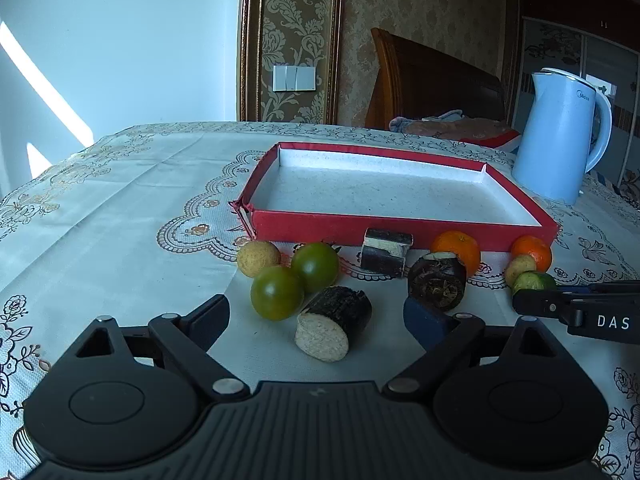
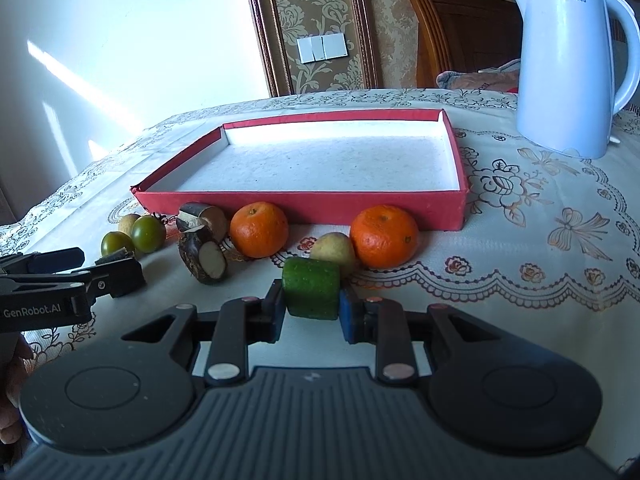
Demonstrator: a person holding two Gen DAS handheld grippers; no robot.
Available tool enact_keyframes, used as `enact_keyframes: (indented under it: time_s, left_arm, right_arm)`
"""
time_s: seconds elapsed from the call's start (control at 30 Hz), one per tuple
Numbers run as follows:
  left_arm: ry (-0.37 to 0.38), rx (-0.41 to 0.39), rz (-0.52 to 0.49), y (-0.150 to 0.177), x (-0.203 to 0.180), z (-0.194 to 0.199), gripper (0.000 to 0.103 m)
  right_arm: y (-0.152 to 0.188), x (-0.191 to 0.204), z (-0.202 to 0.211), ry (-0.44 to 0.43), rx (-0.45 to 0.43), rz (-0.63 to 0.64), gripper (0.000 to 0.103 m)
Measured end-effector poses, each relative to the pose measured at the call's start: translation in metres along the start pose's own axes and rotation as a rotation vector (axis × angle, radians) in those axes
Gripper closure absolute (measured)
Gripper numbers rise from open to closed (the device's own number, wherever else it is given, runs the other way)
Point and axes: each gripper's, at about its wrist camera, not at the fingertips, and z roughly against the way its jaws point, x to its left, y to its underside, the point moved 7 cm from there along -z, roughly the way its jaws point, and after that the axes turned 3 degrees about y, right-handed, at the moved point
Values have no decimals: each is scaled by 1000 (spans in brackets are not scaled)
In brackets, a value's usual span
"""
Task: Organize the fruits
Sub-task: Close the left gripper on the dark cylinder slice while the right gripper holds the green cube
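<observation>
A shallow red tray (image 1: 332, 227) (image 2: 320, 208) with a white floor stands empty on the table. In front of it lie two green tomatoes (image 1: 277, 292) (image 2: 149, 233), a pale round fruit (image 1: 258, 258), three dark cane pieces (image 1: 334, 322) (image 2: 202, 258), two oranges (image 1: 456, 250) (image 2: 384, 236) and another pale fruit (image 2: 333, 249). My right gripper (image 2: 311, 312) is shut on a green cucumber piece (image 2: 311, 294) (image 1: 534, 280), low over the cloth. My left gripper (image 1: 316, 314) is open, with a cane piece lying between its fingers.
A pale blue kettle (image 1: 562, 136) (image 2: 572, 60) stands at the right behind the tray. A lace-patterned tablecloth (image 1: 120, 200) covers the table. A wooden headboard (image 1: 432, 80) and bedding lie beyond the table's far edge.
</observation>
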Motion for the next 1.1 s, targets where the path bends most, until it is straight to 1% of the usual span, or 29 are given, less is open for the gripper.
enact_keyframes:
  time_s: [0.03, 0.1, 0.13, 0.23, 0.27, 0.33, 0.37, 0.43, 0.47, 0.6, 0.63, 0.67, 1.1]
  left_arm:
    - [4, 5, 2, 1, 0, -1, 22]
    - [11, 26, 7, 2, 1, -4, 29]
    - [16, 32, 9, 2, 0, -6, 31]
    - [19, 33, 8, 3, 0, -6, 33]
    - [21, 34, 7, 3, 0, -6, 35]
    - [19, 40, 9, 4, 0, -7, 46]
    - [27, 45, 11, 4, 0, -8, 48]
    - [36, 49, 8, 4, -1, -9, 60]
    - [37, 51, 5, 5, -2, -9, 61]
    - [36, 54, 7, 5, -2, -9, 63]
    - [38, 54, 6, 5, -2, -9, 66]
    - [38, 55, 5, 5, -2, -9, 66]
    - [41, 55, 12, 5, -2, -9, 66]
  right_arm:
    - [0, 0, 0, -1, 0, -1, 77]
    - [0, 0, 0, -5, 0, -4, 77]
    - [0, 0, 0, -5, 0, -5, 77]
    - [0, -1, 0, -9, 0, -10, 77]
    - [0, -1, 0, -10, 0, -11, 77]
    - [0, -2, 0, -12, 1, -13, 76]
    - [0, -2, 0, -12, 1, -14, 76]
    - [0, -2, 0, -12, 1, -14, 76]
    - [0, -2, 0, -13, 1, -14, 76]
    - [0, -3, 0, -19, 2, -25, 76]
    - [0, -3, 0, -20, 2, -26, 76]
    - [0, -3, 0, -21, 3, -27, 76]
    - [1, -3, -1, -27, 5, -33, 75]
